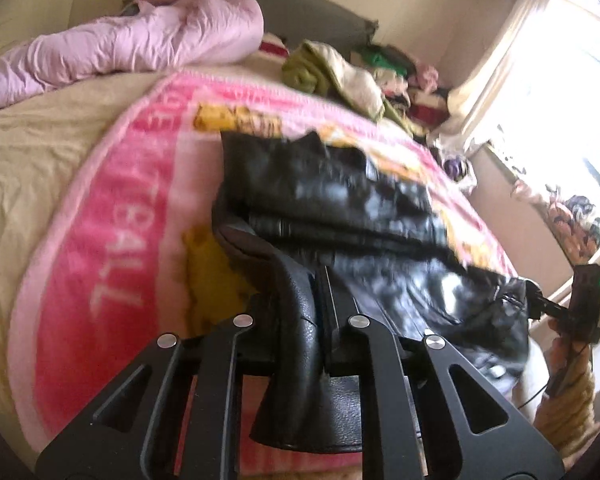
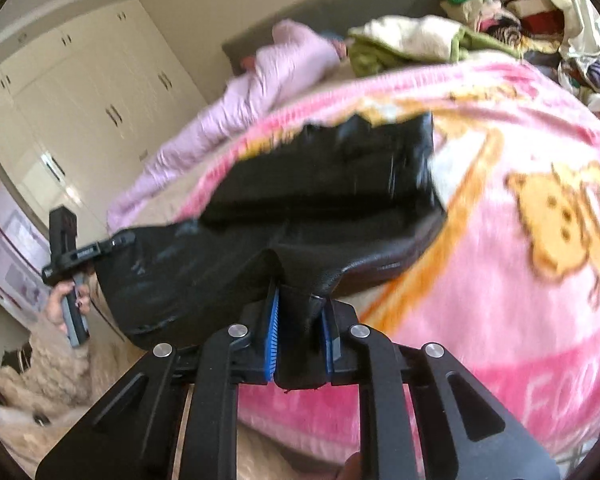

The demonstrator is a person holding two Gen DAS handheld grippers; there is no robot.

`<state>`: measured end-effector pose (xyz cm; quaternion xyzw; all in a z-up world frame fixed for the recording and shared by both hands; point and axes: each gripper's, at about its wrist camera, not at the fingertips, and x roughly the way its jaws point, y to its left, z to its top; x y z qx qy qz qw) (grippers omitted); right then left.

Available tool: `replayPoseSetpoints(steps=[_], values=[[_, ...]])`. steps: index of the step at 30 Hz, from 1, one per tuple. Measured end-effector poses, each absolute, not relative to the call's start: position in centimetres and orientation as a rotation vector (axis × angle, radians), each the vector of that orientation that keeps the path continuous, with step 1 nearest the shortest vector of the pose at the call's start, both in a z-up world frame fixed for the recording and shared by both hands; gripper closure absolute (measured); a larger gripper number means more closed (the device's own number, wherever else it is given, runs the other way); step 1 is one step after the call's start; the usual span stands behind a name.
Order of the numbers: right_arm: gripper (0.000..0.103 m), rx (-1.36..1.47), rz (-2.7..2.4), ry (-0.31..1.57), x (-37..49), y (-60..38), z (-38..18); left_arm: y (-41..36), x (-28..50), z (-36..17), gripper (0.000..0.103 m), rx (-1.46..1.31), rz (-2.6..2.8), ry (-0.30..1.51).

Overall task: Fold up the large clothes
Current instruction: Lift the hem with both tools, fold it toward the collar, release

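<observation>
Black leather jacket (image 1: 340, 208) lies partly folded on the pink blanket (image 1: 112, 208) over the bed, near edge lifted. Left gripper (image 1: 300, 320) is clamped on a fold of that edge; right gripper (image 2: 300, 332) pinches the other end between its blue pads (image 2: 274, 320). Motion blur in both views. Pink quilt (image 1: 140, 44) bunched at the headboard, loose clothes pile (image 2: 492, 12) beside it.
</observation>
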<state>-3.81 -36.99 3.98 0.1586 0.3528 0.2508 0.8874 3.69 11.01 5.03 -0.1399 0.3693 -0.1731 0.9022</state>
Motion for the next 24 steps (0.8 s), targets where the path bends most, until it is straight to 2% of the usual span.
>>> replayPoseSetpoints(steps=[12,24], values=[[0.087,0.4,0.47,0.587,4.3,-37.1,8.2,11.6,10.9,8.1,0.095,-0.38,-0.328,0.728],[0.087,0.449,0.428,0.604,12.6,-37.6,7.4,10.7,18.4,7.9,0.095,-0.397,-0.264,0.784]])
